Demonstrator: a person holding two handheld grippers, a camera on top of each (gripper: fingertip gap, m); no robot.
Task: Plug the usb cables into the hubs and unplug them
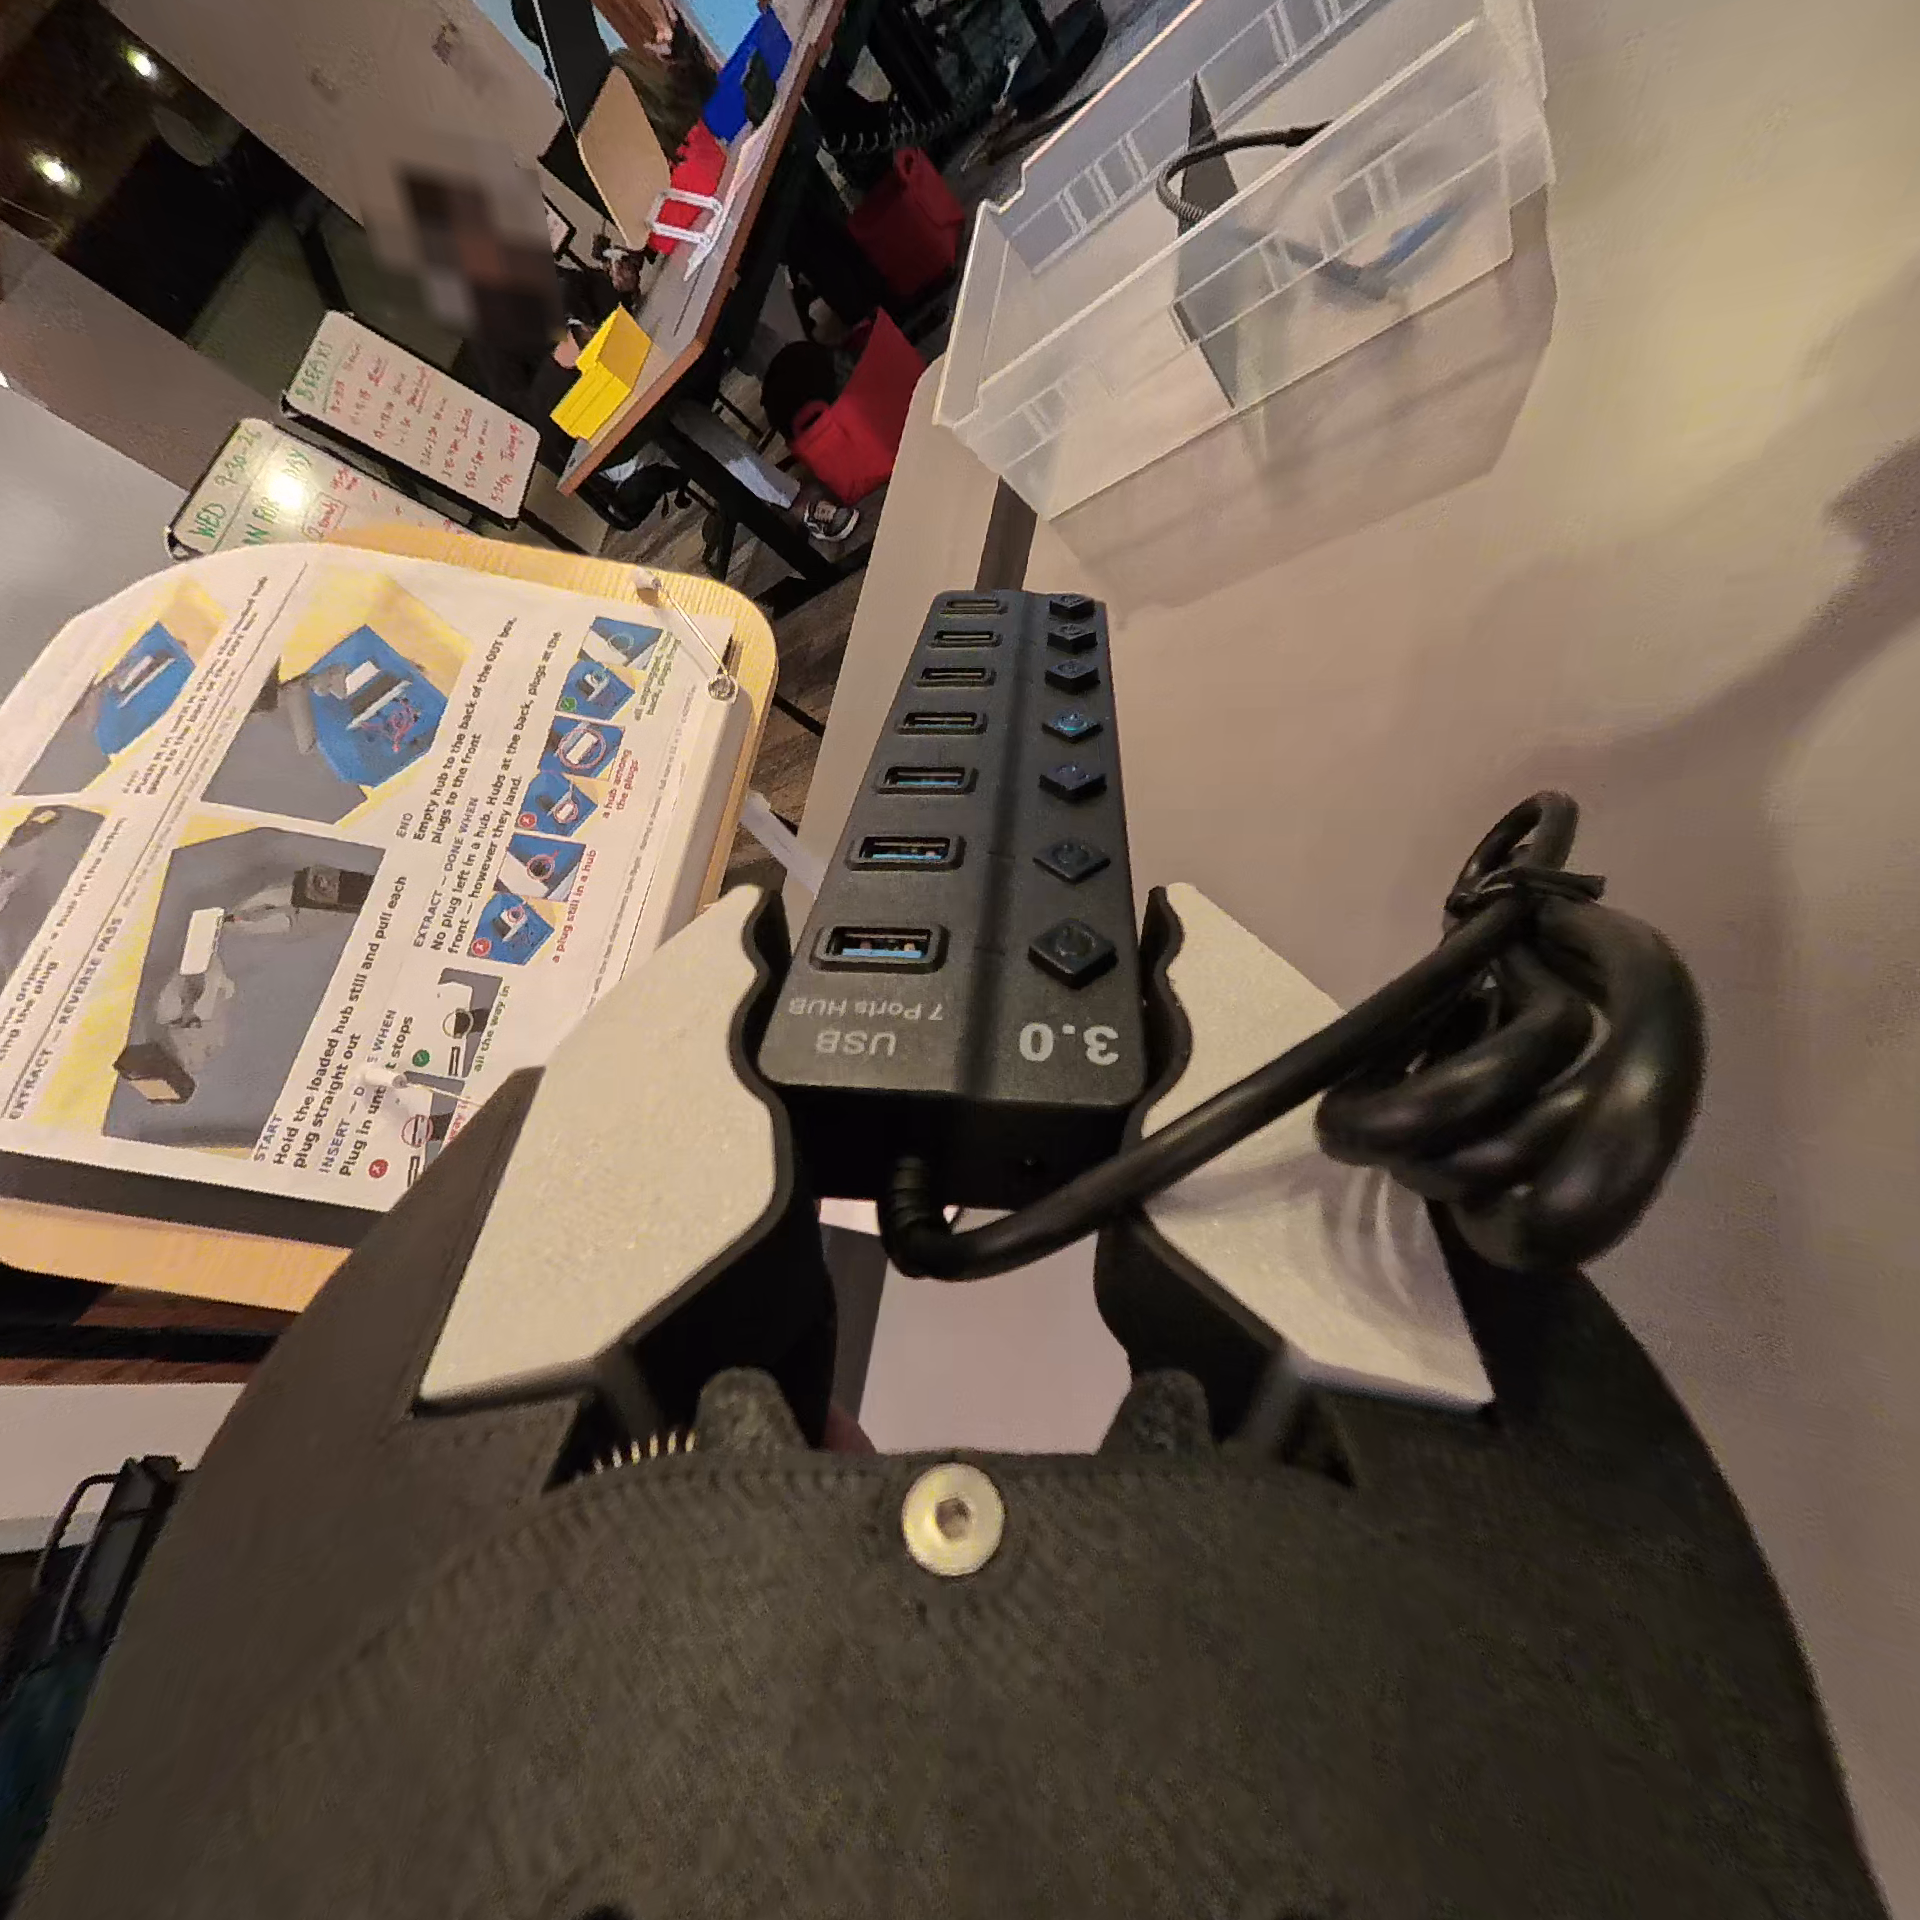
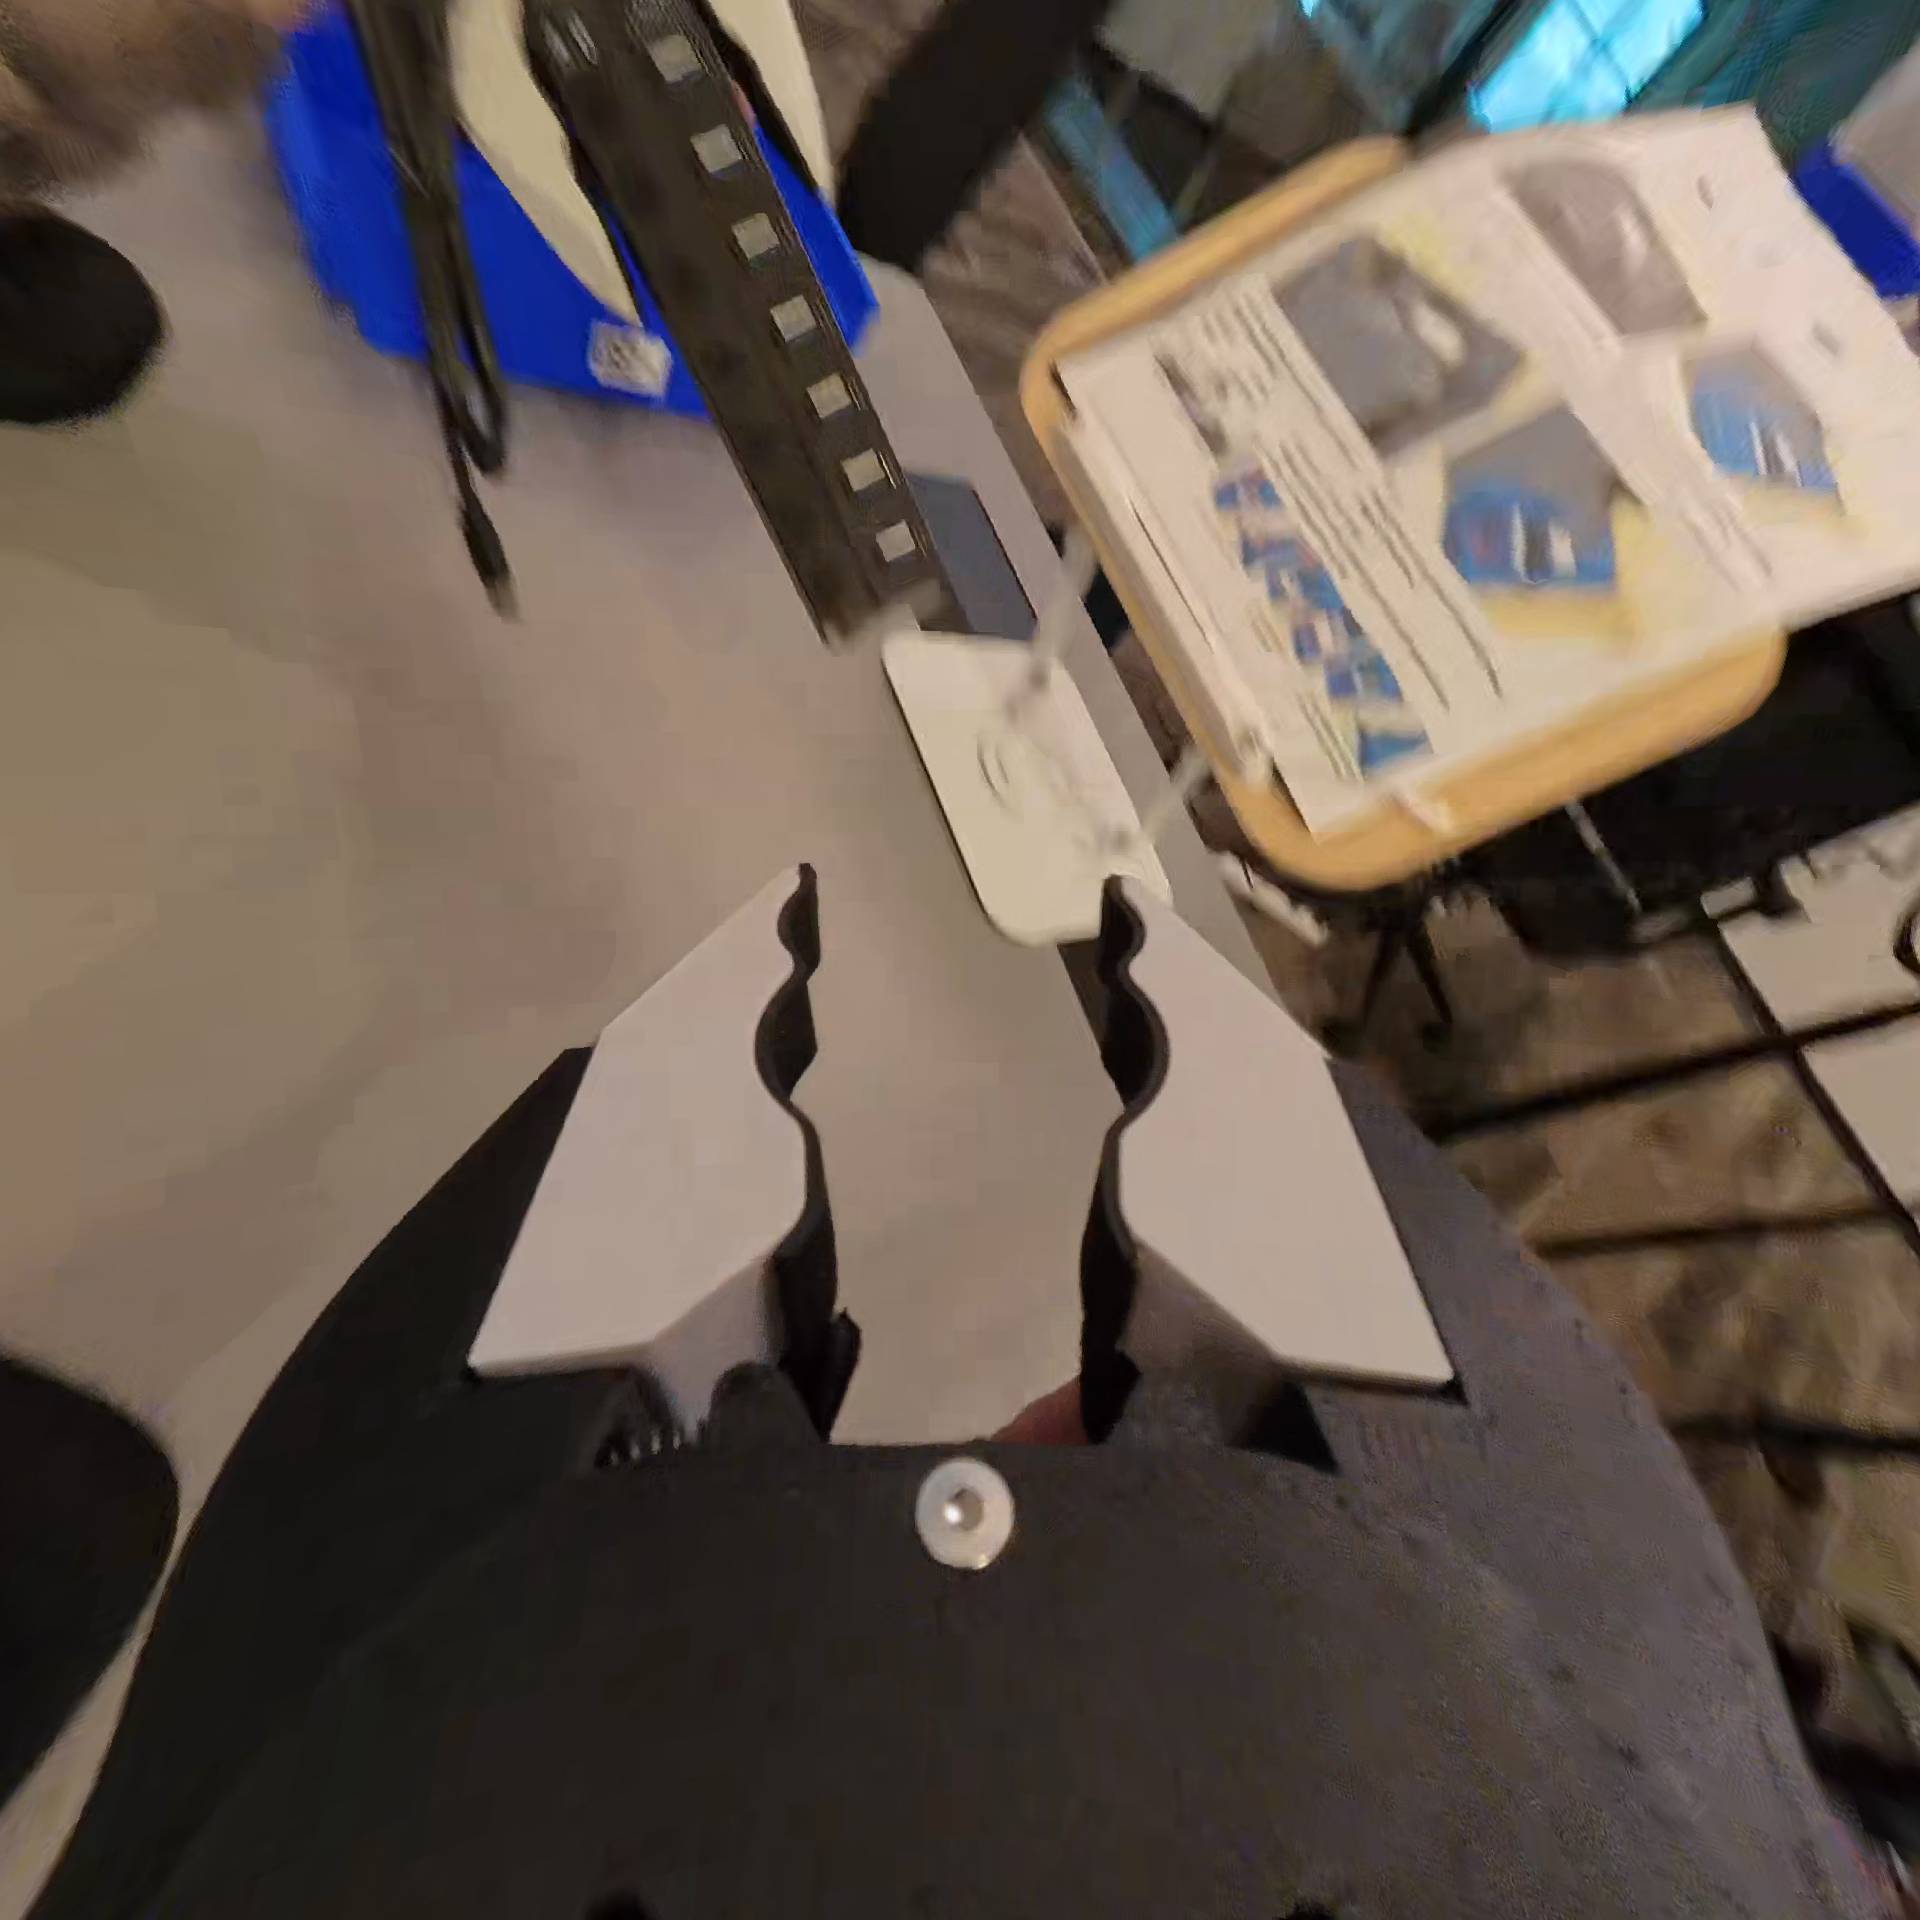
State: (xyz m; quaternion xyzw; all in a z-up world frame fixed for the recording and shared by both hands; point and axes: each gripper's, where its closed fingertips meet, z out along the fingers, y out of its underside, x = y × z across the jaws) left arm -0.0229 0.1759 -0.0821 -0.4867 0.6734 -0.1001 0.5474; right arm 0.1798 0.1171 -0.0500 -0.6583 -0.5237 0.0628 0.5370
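1. The black USB hub (image 1: 961,852) is sitting mid-frame in the left wrist view, running up and away from the camera, its near end pinched between the two fingers of the left gripper (image 1: 954,977). Every port along its face is showing empty.
2. The hub's own lead, a bundled black cable (image 1: 1527,1049), is dangling at centre right of that view, tied in a coil.
3. The right gripper (image 2: 961,894) is hovering over the pale table (image 2: 312,831) with its jaws parted and nothing between them. The hub is appearing again at the top of the right wrist view, blurred.
4. Likely risks: the grip is only catching the hub's end, so pushing a plug in could be levering it loose; the hanging coil could be snagging or tugging it sideways.
5. A clear plastic bin (image 1: 1268,312) at upper right is holding a dark cable, but its plug is hard to make out. The blue bin (image 2: 540,270) at upper left of the right view is smeared by motion, and its contents are unreadable. An instruction sheet (image 1: 312,831) is lying at left.
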